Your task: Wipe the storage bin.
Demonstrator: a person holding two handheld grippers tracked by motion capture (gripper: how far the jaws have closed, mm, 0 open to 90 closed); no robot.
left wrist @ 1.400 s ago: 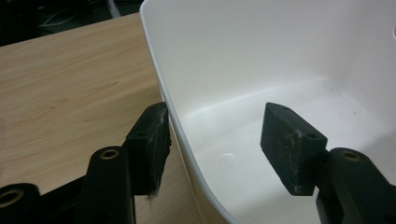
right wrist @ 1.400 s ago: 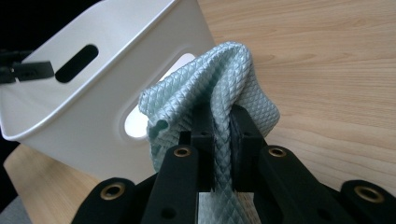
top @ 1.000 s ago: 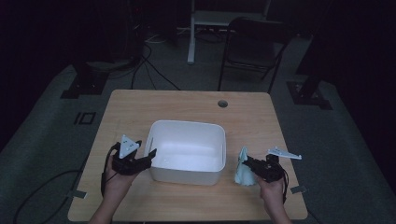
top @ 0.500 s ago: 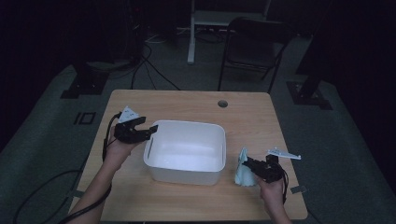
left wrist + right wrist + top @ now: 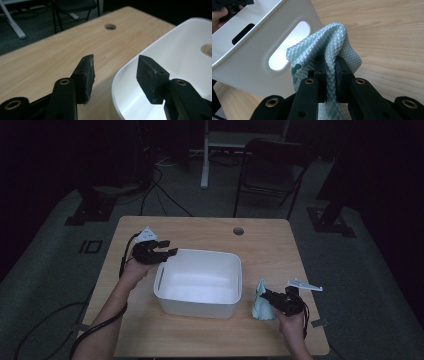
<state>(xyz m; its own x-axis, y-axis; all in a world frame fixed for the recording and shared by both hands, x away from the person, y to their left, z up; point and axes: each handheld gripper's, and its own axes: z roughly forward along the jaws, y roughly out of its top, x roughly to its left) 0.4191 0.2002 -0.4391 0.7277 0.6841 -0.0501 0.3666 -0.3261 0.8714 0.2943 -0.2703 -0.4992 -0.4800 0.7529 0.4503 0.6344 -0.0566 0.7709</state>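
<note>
Where quilted, pale-blue cloth (image 5: 329, 42) beside smooth white tub (image 5: 249, 42)

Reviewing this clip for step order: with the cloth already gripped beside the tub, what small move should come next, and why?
Probably close the left hand-held gripper onto the tub rim to steady it. Its jaws straddle the rim's far-left corner, have just been closing, and do not yet press on it. The right hand-held gripper is shut on the cloth beside the tub's handle slot, so lifting the cloth over the wall would likely follow.

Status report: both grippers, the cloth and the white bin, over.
Left gripper open, jaws just closing in, astride the bin rim, not gripping. Right gripper shut on the cloth beside the bin. Nothing in the way.
</note>
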